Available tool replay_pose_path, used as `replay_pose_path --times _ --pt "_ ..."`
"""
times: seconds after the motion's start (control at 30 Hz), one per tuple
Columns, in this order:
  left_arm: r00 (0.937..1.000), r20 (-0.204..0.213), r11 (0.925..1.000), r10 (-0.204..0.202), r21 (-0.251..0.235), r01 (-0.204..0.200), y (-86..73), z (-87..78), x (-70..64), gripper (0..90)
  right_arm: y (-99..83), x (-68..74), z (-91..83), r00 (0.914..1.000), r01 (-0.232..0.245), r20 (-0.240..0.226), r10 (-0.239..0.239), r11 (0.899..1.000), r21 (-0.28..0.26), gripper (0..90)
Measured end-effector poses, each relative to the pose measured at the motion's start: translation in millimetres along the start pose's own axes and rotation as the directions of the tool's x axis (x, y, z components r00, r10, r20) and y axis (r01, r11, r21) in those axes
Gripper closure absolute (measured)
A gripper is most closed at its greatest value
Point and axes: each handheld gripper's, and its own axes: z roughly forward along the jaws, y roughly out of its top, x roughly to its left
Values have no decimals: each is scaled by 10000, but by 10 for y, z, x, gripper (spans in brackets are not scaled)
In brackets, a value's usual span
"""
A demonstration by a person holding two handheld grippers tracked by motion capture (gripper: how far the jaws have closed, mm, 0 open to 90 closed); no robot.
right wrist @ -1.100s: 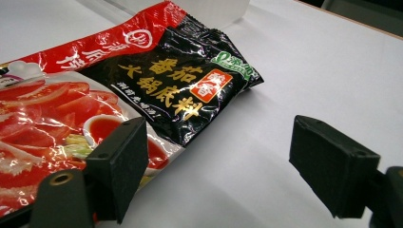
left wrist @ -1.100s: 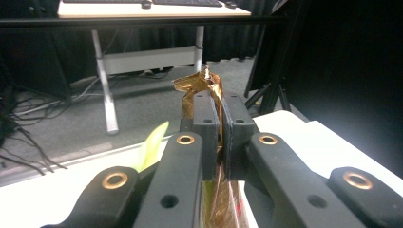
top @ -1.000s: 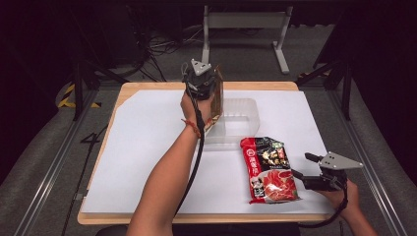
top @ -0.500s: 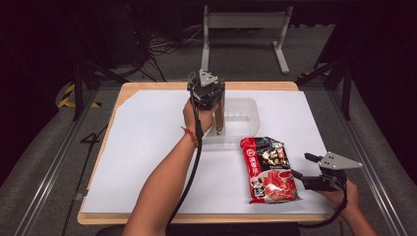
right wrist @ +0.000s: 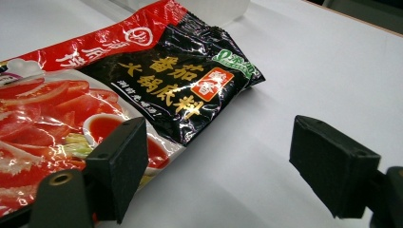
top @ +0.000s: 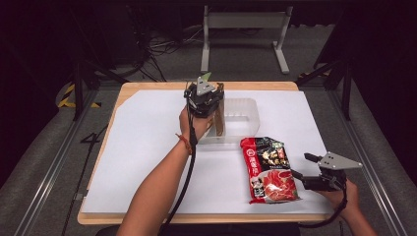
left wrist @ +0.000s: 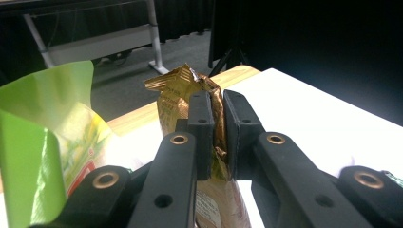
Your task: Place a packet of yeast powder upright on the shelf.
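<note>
**Gold packet held over the clear bin, red packet waiting**

The gold packet (left wrist: 183, 90) is pinched by its crimped top edge between the jaws of the left gripper (left wrist: 216, 135), which are pressed tight on the foil. In the high view the packet (top: 219, 115) hangs upright from that gripper (top: 202, 96) at the near-left part of the clear bin (top: 248, 123), which stands near the middle of the table's far edge. Whether its lower end is already touching the bin floor cannot be told from here. A green packet (left wrist: 43, 137) shows just beside the gold one in the left gripper view, apparently standing in the bin as well.

The red packet (top: 269, 169) lies flat on the white sheet (top: 142, 162) toward the table's near-right corner, just in front of the bin. The right gripper (top: 314, 172) rests beside that packet's right edge, and the right gripper view shows its jaws spread wide with nothing between them (right wrist: 218, 166), the red packet (right wrist: 157, 90) lying ahead and to one side.

As a judgement, the packing is partly done: one packet seems stowed, the gold one is being placed and has yet to be let go, and the red one is untouched on the sheet and would likely come after.
</note>
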Motion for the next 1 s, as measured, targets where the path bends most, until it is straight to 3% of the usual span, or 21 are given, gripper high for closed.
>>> replay_pose_path --times 0.23,0.67,0.83,1.0 --pt "9989 352 9995 310 90 -313 -40 -53 -6 824 -1 2 9 10000 -5 -32 6 10000 36 213" --pt "9965 571 9980 615 109 -622 -72 -85 21 809 2 8 5 10000 15 -35 -15 10000 40 213" --pt "9939 566 9951 941 241 -956 -62 -130 30 786 0 5 7 10000 -7 -40 7 10000 32 212" --pt "9839 709 9850 1639 422 -1671 -46 -204 25 766 1 6 6 10000 -30 -60 30 10000 34 213"
